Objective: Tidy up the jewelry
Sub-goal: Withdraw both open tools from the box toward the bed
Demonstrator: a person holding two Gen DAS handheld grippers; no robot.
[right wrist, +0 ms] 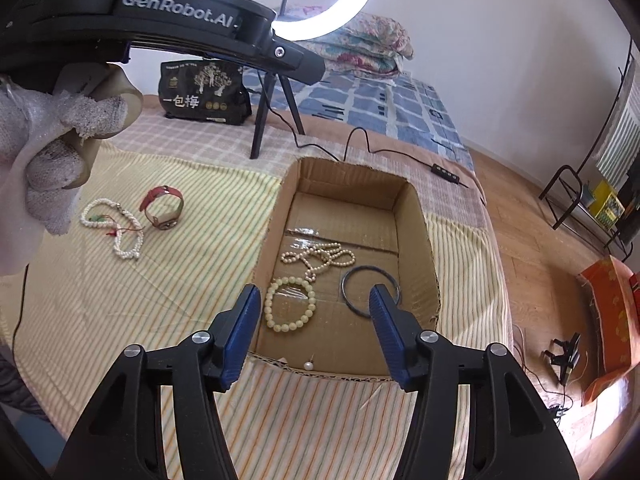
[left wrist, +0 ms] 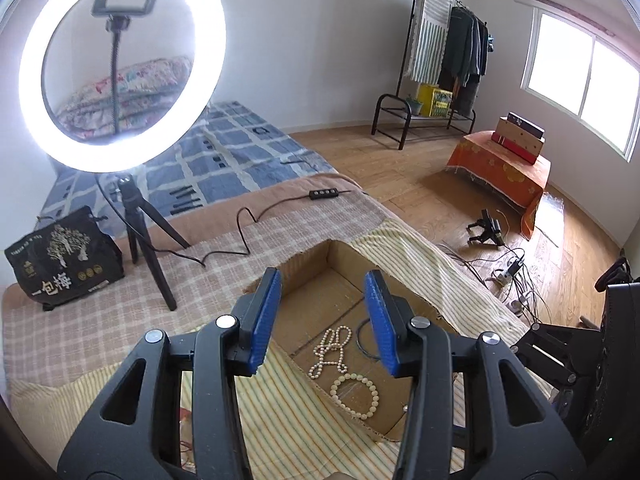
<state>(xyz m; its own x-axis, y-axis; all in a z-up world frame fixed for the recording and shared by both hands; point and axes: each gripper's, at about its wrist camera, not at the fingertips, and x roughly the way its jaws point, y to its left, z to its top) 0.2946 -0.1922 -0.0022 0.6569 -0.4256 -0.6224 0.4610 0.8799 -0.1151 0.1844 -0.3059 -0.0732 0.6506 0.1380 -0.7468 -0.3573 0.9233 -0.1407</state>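
Observation:
An open cardboard box (right wrist: 416, 216) sits in the striped cloth. Inside lie a pearl necklace (right wrist: 320, 258), a cream bead bracelet (right wrist: 290, 304), a dark bangle (right wrist: 370, 290) and a small pearl stud (right wrist: 308, 365). The necklace (left wrist: 332, 350) and bracelet (left wrist: 354, 396) also show in the left wrist view. Left of the box on the cloth lie a white pearl strand (right wrist: 114, 228) and a red-strapped watch (right wrist: 162, 208). My right gripper (right wrist: 314, 316) is open and empty above the box's near edge. My left gripper (left wrist: 322, 306) is open and empty above the box.
A ring light on a tripod (left wrist: 120, 60) stands behind the box, its cable and controller (left wrist: 326, 193) across the bed. A black printed bag (left wrist: 64, 260) stands at the left. Wooden floor with cables (left wrist: 516, 276) lies to the right.

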